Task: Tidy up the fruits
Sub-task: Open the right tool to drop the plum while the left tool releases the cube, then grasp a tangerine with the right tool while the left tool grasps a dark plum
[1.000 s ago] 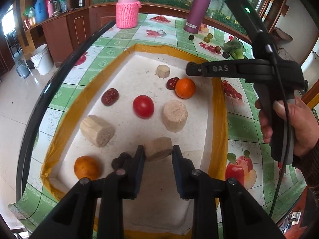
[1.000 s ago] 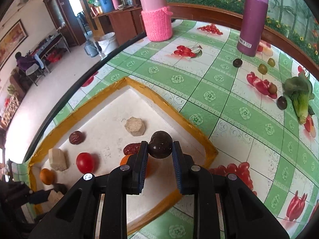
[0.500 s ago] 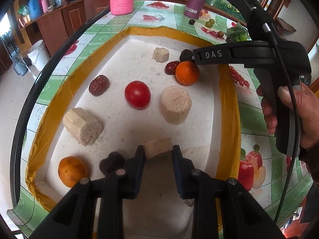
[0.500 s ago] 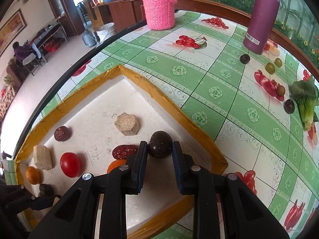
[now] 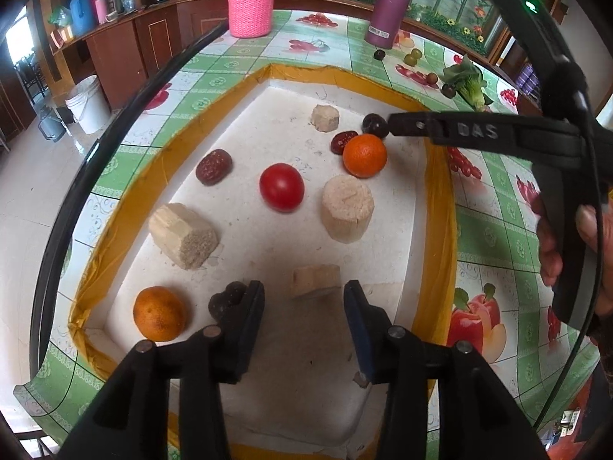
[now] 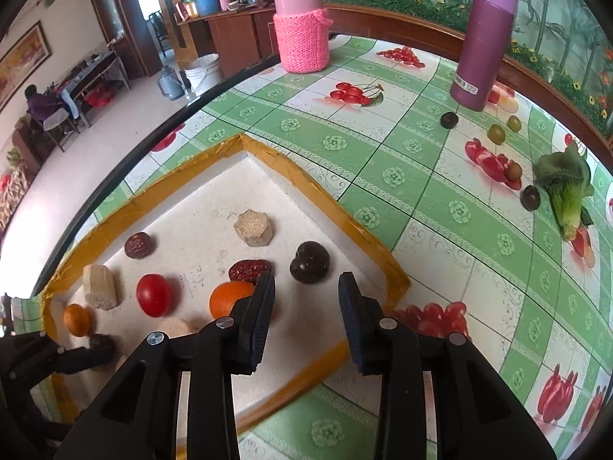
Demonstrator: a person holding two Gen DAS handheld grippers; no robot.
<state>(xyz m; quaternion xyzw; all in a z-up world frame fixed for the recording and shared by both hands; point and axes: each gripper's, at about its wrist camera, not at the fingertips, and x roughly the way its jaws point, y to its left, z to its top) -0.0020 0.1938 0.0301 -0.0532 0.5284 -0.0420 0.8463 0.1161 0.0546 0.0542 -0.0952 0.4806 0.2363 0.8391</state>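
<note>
A white tray (image 5: 436, 199) with a yellow rim holds the fruit. My left gripper (image 5: 303, 299) is opening; a small tan block (image 5: 316, 280) lies loose on the tray floor just ahead of its jaws, touching neither pad. A dark fruit (image 5: 226, 299) sits against its left finger, an orange (image 5: 159, 312) further left. My right gripper (image 6: 306, 293) is opening too, above the tray's far corner; the dark plum (image 6: 309, 261) it carried rests on the tray, clear of the pads. Beside it lie a red date (image 6: 249, 270) and an orange (image 6: 230, 299).
Also in the tray: a tomato (image 5: 281, 187), a tan cylinder (image 5: 346, 207), a tan log (image 5: 183, 235), a date (image 5: 213, 166). On the tablecloth stand a pink jar (image 6: 302, 30) and a purple bottle (image 6: 483, 40), with a lettuce (image 6: 566, 188) and several small fruits.
Both grippers went from shut to open. The left let go of the tan block, the right let go of the dark plum; both now rest on the tray floor.
</note>
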